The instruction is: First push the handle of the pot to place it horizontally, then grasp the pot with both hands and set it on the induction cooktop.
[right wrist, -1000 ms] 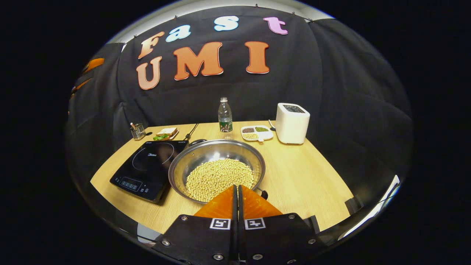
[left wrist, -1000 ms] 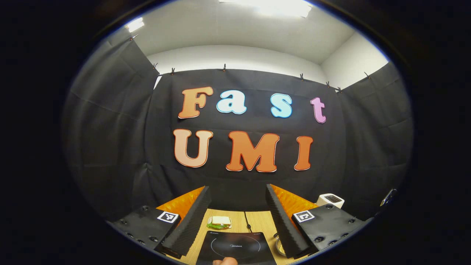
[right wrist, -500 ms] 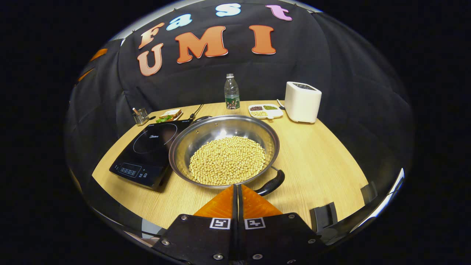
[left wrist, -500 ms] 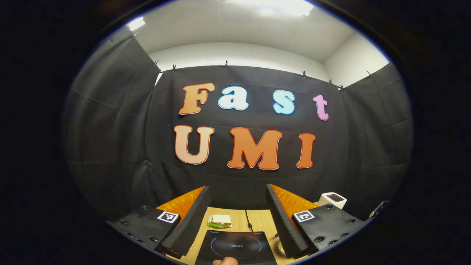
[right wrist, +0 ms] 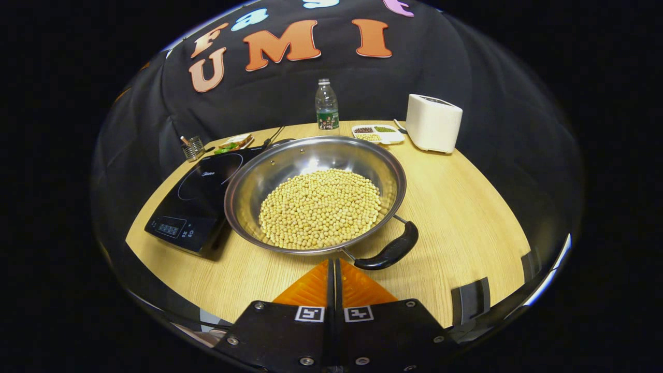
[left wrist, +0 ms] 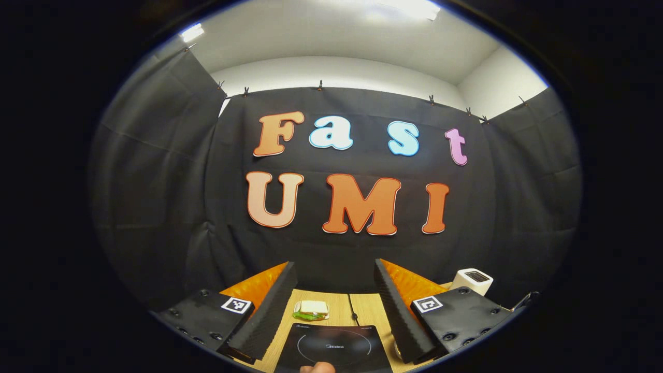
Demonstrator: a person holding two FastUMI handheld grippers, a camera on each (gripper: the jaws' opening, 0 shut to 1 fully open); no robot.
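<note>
The wooden worktop (right wrist: 456,207) is carrying a soybean-filled steel pot (right wrist: 316,194) just beside the induction cooktop (right wrist: 199,194). The right gripper (right wrist: 334,267) is hovering near its black handle (right wrist: 391,252), fingers together; the left gripper (left wrist: 334,290) is holding its fingers apart above the cooktop.

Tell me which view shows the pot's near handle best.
The right gripper view: the pot of beans sits whole on the table, its black near handle just ahead of the right gripper, whose jaws are shut. In the left gripper view, a sliver of the pot's rim peeks beside the open jaws.
</note>
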